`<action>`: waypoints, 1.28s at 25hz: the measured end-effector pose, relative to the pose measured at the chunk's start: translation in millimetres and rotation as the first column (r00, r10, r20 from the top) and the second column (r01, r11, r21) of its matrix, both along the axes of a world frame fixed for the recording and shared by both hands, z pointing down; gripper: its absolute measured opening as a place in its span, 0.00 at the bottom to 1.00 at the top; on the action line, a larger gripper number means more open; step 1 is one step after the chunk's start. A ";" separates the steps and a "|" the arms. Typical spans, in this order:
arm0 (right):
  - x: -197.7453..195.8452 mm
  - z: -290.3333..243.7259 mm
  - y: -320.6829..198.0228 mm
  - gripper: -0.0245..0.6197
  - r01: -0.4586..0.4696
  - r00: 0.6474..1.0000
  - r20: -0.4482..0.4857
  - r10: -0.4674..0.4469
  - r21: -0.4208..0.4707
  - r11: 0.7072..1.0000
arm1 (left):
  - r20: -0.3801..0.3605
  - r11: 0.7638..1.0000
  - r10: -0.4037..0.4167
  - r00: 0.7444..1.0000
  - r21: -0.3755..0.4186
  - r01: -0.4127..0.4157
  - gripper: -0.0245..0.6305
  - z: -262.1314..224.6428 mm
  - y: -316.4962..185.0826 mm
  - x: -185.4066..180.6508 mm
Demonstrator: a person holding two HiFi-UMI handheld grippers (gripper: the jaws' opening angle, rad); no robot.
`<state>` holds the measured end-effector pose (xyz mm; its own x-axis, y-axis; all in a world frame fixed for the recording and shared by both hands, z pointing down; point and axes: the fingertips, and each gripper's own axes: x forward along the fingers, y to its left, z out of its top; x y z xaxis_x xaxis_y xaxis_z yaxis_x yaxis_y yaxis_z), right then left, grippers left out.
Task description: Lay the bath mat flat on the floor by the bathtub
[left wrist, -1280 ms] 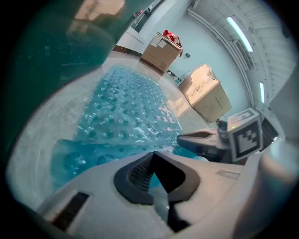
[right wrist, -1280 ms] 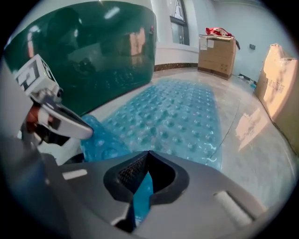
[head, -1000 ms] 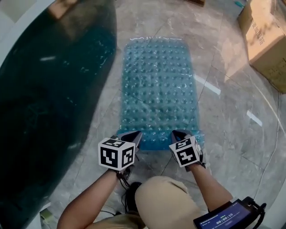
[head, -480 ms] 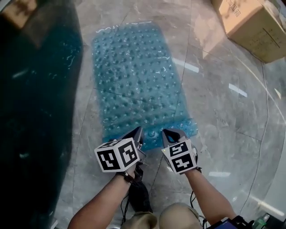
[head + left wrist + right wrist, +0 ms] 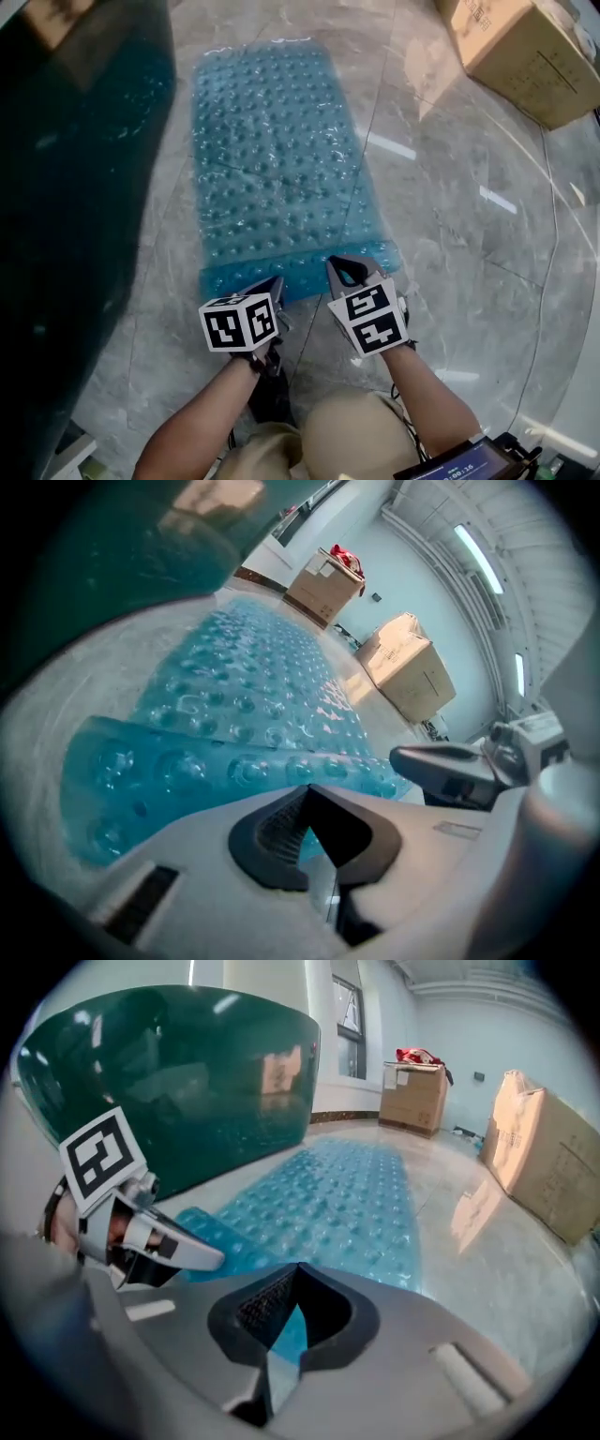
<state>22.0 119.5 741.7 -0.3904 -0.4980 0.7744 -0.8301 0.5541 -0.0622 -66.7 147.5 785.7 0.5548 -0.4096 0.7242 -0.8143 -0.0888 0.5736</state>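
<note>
I see the mat [image 5: 272, 150] stretched lengthways on the floor [image 5: 450, 234], its left long edge running close beside the tub [image 5: 66, 187] with only a narrow strip of marble between them; the far edge lies flat, and the near edge stands up in a raised band across the width. My left gripper [image 5: 274, 284] is at the near left corner, jaws closed together and pinching that band; my right gripper [image 5: 342, 270] is closed the same way on the near edge, just short of the near right corner; the two sit near each other, both pointing steeply down. To the right of the mat the floor is open well out to the box [image 5: 525, 56] at the far right; on the left the tub wall leaves little room to shift that way; behind the grippers my own knee is close under my forearms.
</note>
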 end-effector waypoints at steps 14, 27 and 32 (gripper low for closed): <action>9.1 43.3 97.8 0.05 0.068 0.997 -0.040 -0.072 -0.084 0.994 | 0.021 0.994 -0.010 1.000 -0.112 0.013 0.05 -1.3 34.5 5.2; 32.7 -8.1 115.6 0.05 0.032 0.999 0.041 -0.029 -0.058 0.998 | -0.070 0.978 0.086 0.994 -0.186 -0.098 0.05 19.4 121.1 4.6; 29.5 29.7 99.2 0.05 0.020 0.998 -0.066 -0.023 -0.045 0.999 | -0.153 0.994 -0.007 0.988 -0.113 -0.010 0.05 1.9 118.0 0.9</action>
<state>51.5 218.8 771.4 -0.3476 -0.4543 0.8203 -0.8210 0.5700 -0.0322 -65.8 265.5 787.6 0.6628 -0.3289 0.6727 -0.7164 -0.0174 0.6974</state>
